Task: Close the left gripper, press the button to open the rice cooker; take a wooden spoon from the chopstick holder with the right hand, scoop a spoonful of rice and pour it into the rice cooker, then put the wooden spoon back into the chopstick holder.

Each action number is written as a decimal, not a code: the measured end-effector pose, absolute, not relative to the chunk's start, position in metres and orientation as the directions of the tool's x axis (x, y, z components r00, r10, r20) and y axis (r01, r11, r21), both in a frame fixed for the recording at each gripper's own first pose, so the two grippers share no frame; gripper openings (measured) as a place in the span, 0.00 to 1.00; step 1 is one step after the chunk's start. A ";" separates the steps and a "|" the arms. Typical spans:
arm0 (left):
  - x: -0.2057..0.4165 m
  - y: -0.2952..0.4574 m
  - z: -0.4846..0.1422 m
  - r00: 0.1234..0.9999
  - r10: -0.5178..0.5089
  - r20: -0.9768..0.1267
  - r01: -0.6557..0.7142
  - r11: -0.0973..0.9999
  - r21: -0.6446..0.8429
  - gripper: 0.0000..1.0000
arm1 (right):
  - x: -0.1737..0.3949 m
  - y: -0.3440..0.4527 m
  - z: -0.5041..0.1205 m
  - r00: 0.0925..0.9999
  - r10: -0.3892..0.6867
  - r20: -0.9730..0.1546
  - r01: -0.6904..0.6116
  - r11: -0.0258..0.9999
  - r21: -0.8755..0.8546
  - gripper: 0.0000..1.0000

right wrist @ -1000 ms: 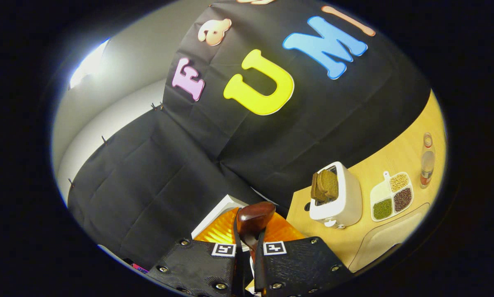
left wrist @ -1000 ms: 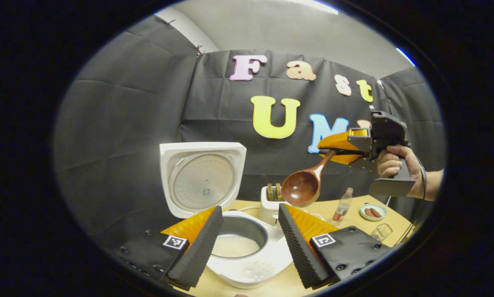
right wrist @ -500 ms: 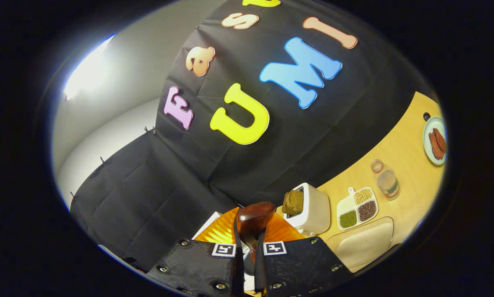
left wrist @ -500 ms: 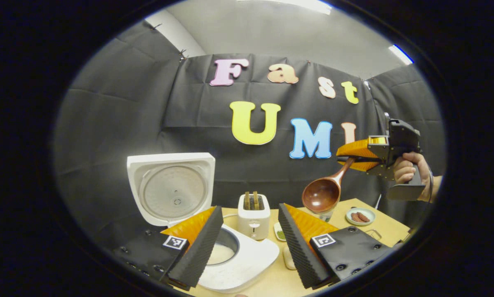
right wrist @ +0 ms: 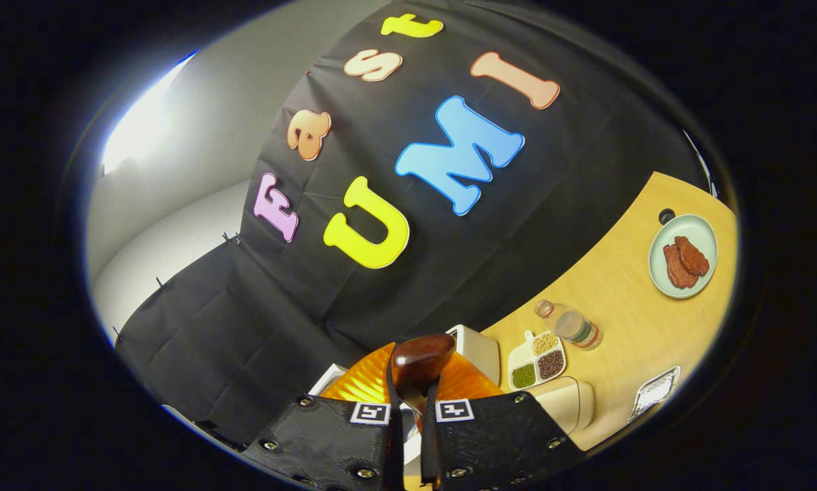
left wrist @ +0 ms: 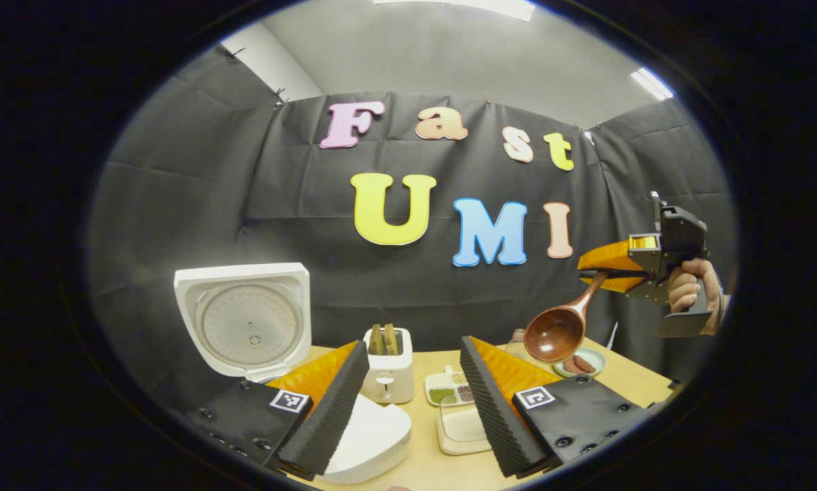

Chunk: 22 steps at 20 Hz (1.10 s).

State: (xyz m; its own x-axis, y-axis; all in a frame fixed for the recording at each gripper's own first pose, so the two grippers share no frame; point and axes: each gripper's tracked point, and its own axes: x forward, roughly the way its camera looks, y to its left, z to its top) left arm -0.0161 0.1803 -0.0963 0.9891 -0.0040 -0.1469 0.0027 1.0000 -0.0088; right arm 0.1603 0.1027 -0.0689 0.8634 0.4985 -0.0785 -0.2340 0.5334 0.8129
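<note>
Right gripper (left wrist: 603, 274) clamped on wooden spoon (left wrist: 557, 329), raised above table (left wrist: 637, 378). Left gripper (left wrist: 408, 392) spread wide near rice cooker (left wrist: 241, 320), lid up.

Light wooden table (right wrist: 627, 300), rice cooker (left wrist: 374, 436), toaster (left wrist: 388, 372), divided grain dish (right wrist: 538, 361), bottle (right wrist: 572, 326), plate (right wrist: 682, 256)

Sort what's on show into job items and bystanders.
Job: rice cooker, lid up; wooden spoon in the right gripper; rice tray; left gripper.
Bystanders: toaster, grain dish, bottle, plate.
</note>
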 end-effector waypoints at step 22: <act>-0.012 0.100 -0.091 0.985 -0.011 -0.170 0.021 0.998 0.060 0.91 | 0.135 -0.064 -0.206 0.924 0.150 -0.351 0.097 0.797 0.596 0.10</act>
